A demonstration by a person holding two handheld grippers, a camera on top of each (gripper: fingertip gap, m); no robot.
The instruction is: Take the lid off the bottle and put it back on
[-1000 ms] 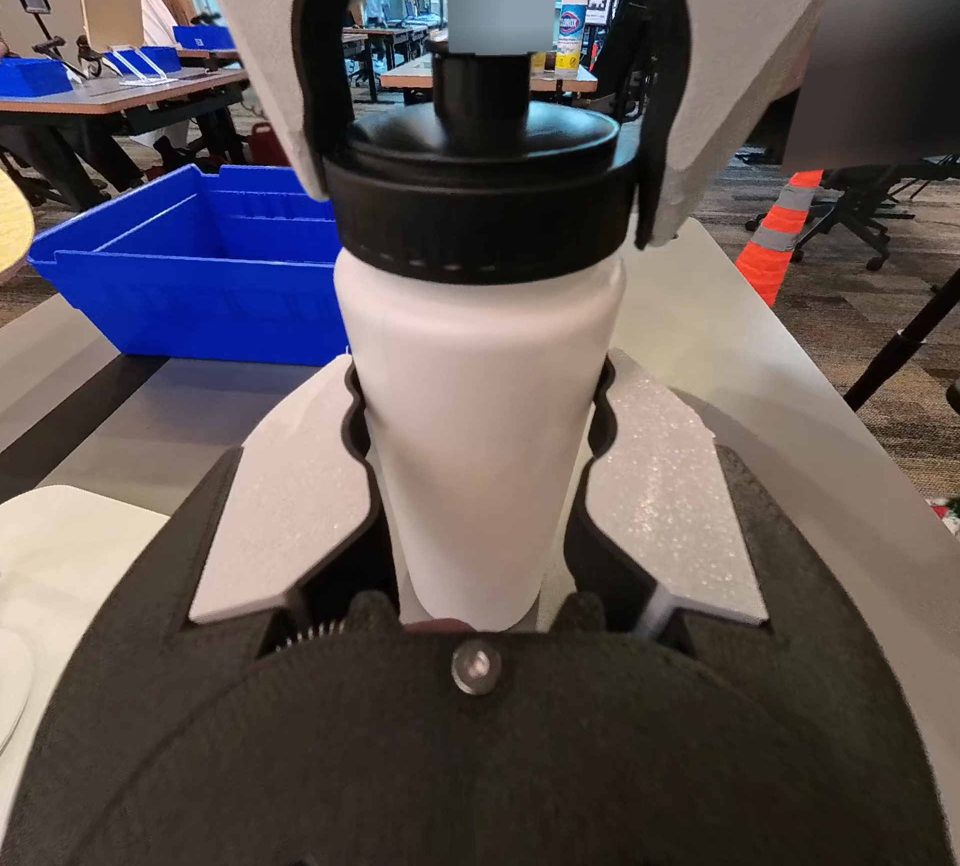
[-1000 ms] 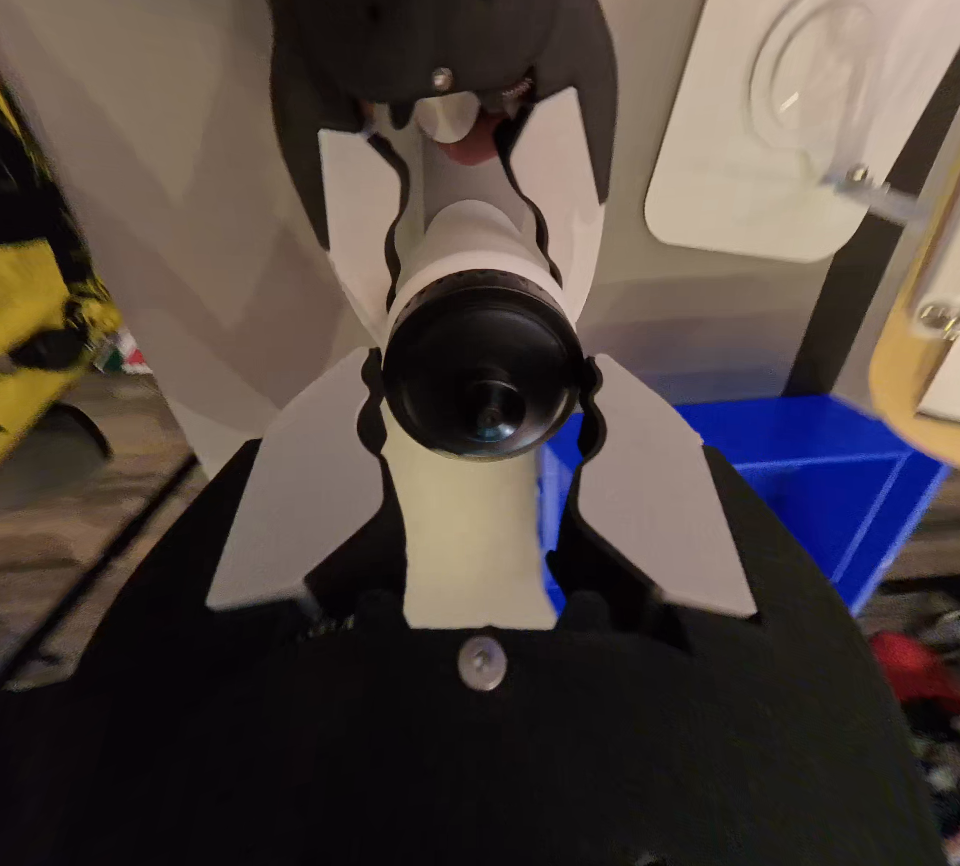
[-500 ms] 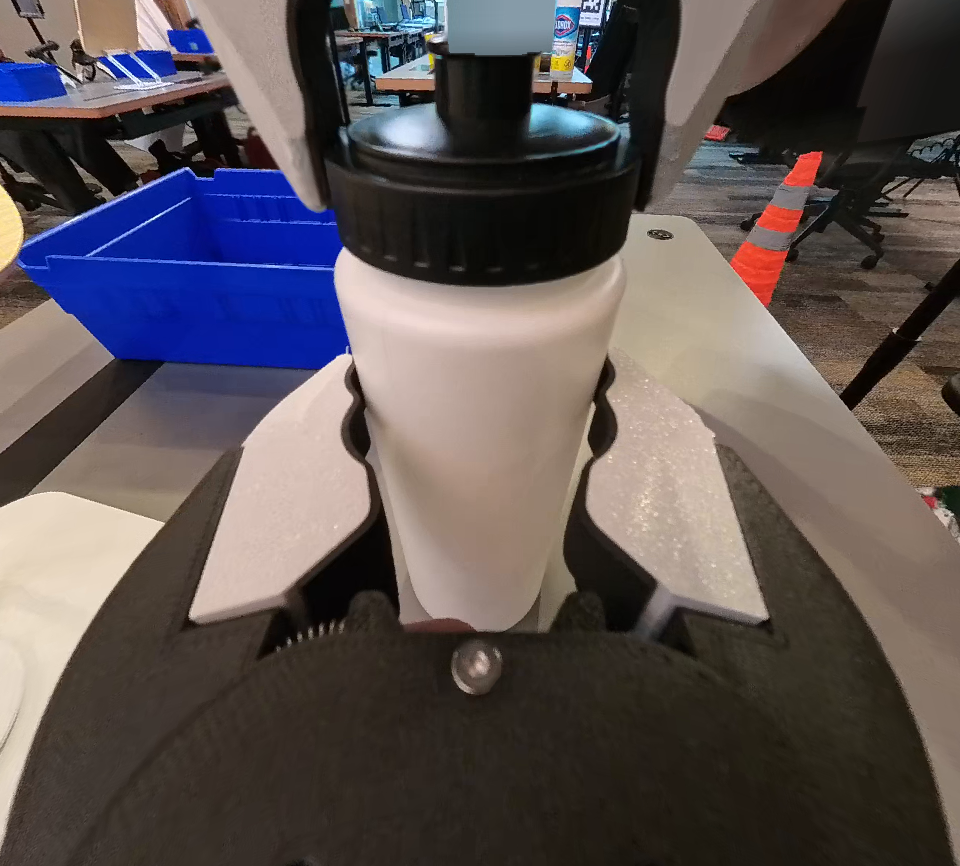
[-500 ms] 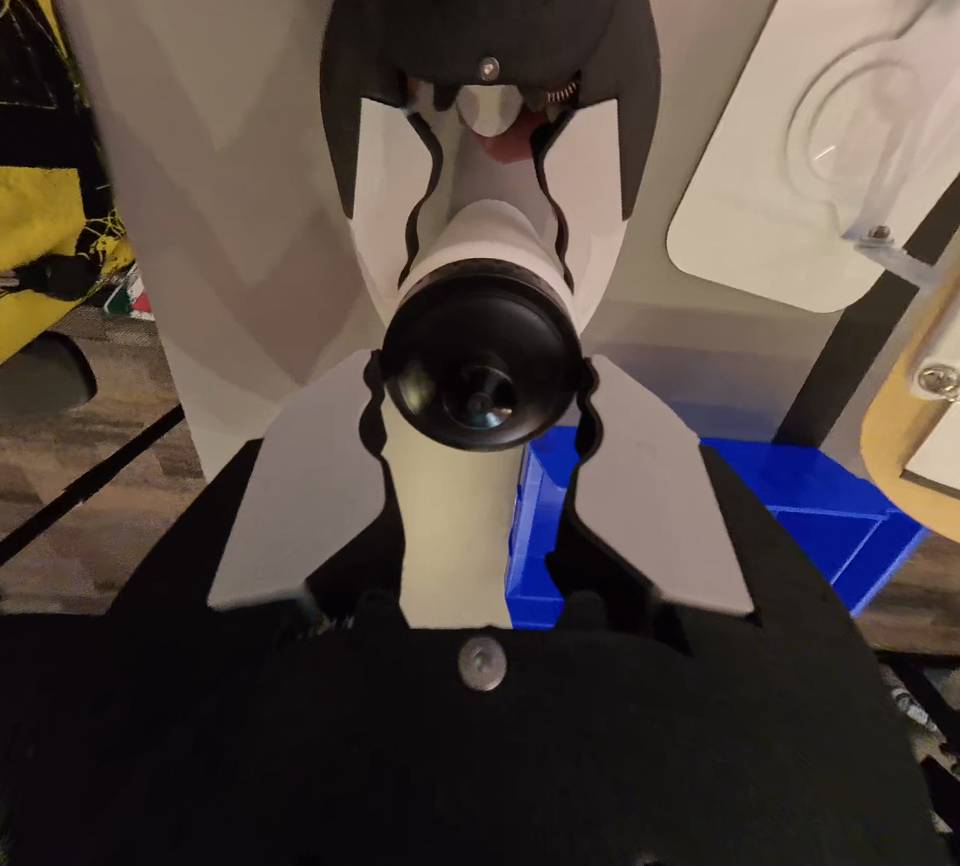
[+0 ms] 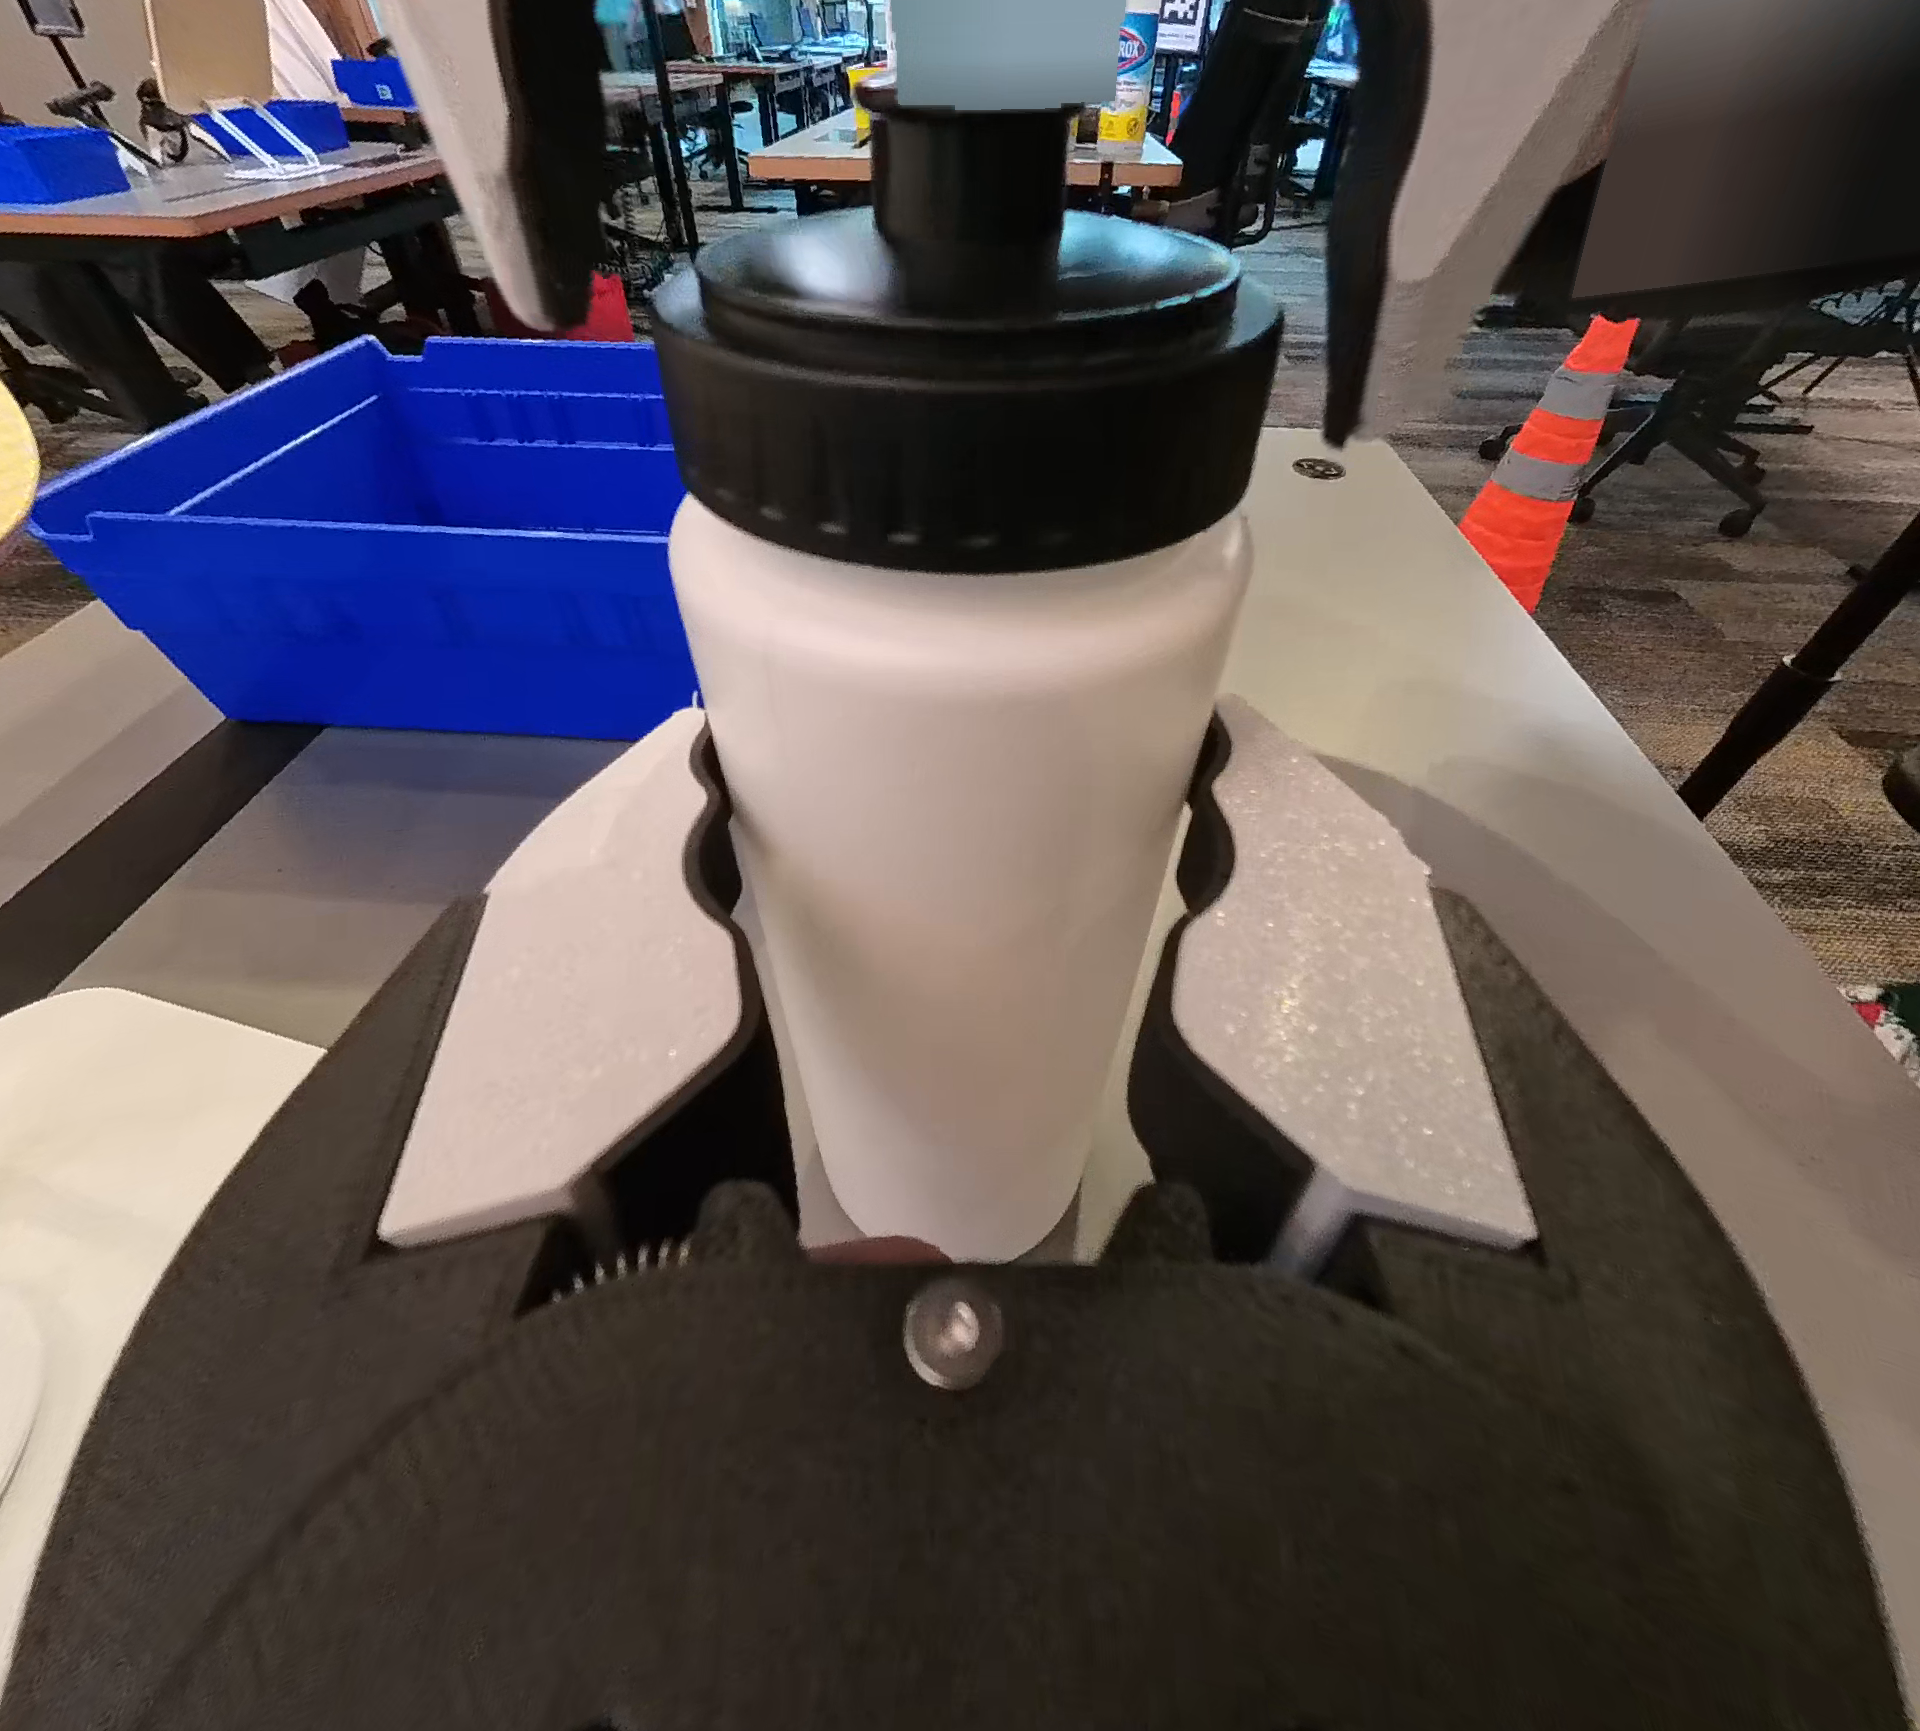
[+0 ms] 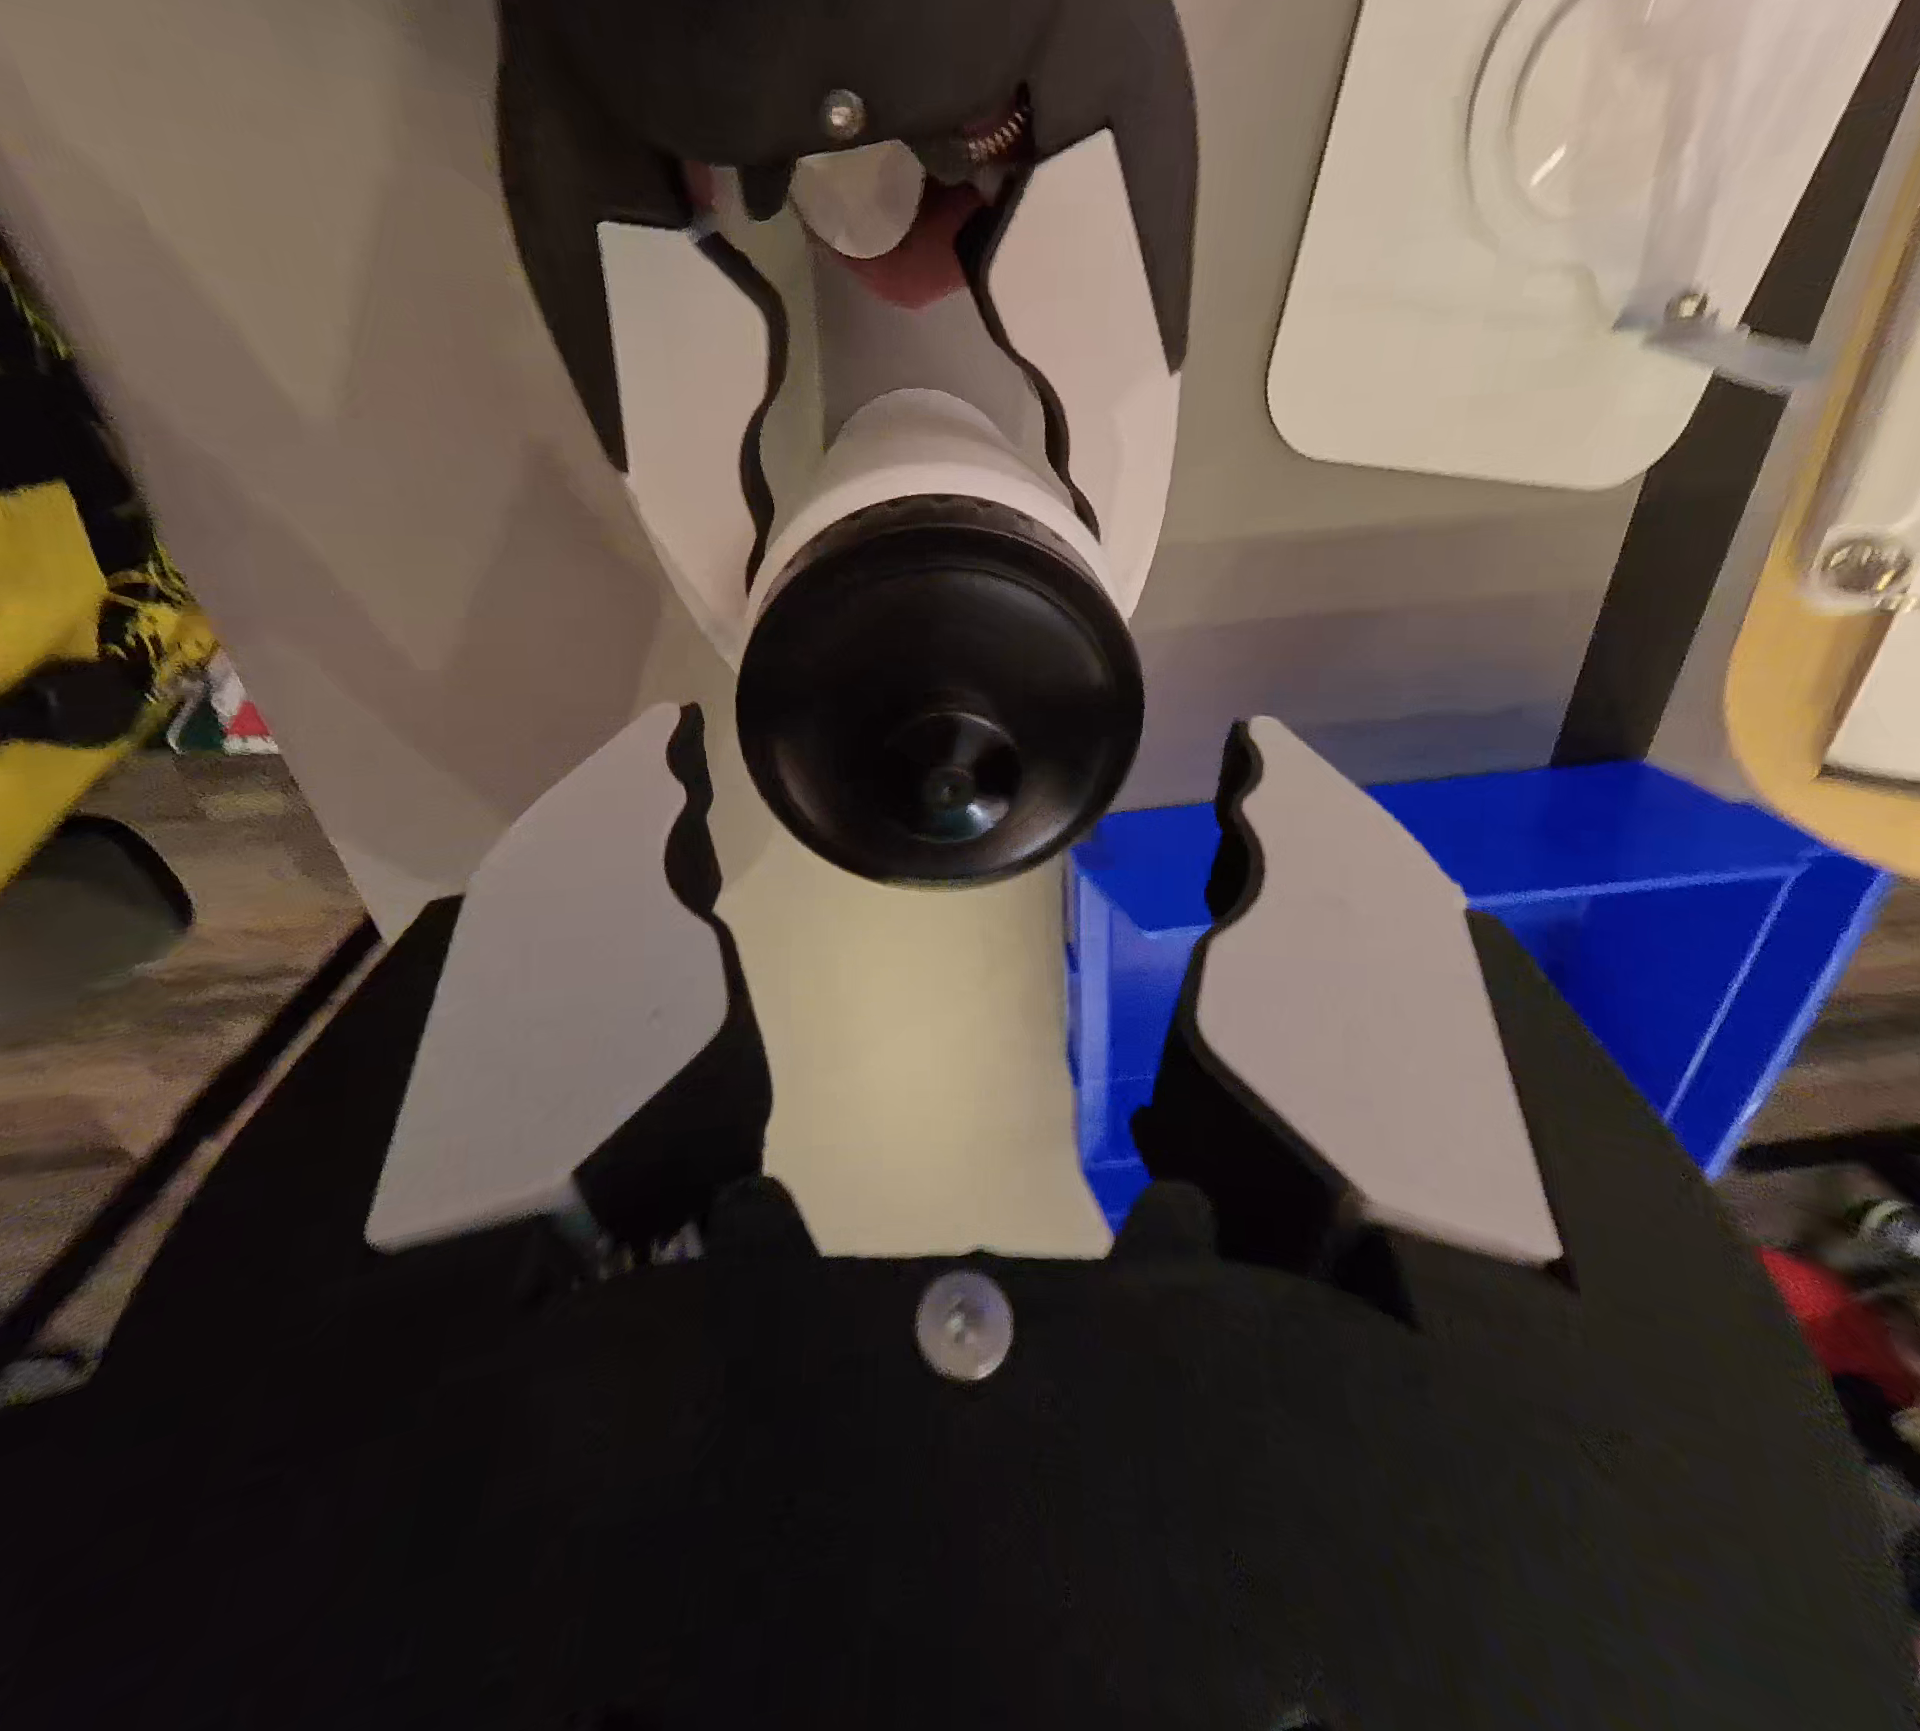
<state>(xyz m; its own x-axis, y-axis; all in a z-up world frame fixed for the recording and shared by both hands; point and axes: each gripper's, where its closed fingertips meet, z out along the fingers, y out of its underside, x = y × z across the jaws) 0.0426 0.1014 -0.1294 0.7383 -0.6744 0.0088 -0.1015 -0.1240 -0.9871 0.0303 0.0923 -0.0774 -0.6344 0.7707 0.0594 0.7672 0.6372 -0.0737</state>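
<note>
**Right hand-held gripper lets go of the lid**

Now the right hand-held gripper (image 6: 961,808) stands open: half a second ago its fingers pressed both sides of the lid (image 5: 966,424), and here they have spread, with clear gaps either side in both views. In the left wrist view its fingers (image 5: 540,123) hang at the upper left and upper right of the frame, above and outside the lid's rim — touching nothing.

The lid sits square on the bottle (image 5: 956,808) with no visible gap under its skirt. My reading is that this is a release between turns or after the final tightening; which of the two, the pictures cannot settle.

The left hand-held gripper (image 5: 961,850) is closed on the bottle's body, holding it centre frame, seemingly above the tabletop (image 5: 1382,642) — the base is hidden behind the gripper. A blue bin (image 5: 364,559) stands behind at left.

The bottle is plain opaque white, wider at the shoulder and narrowing towards the base. The lid is black with a ribbed skirt, a domed top and a black central spout.
</note>
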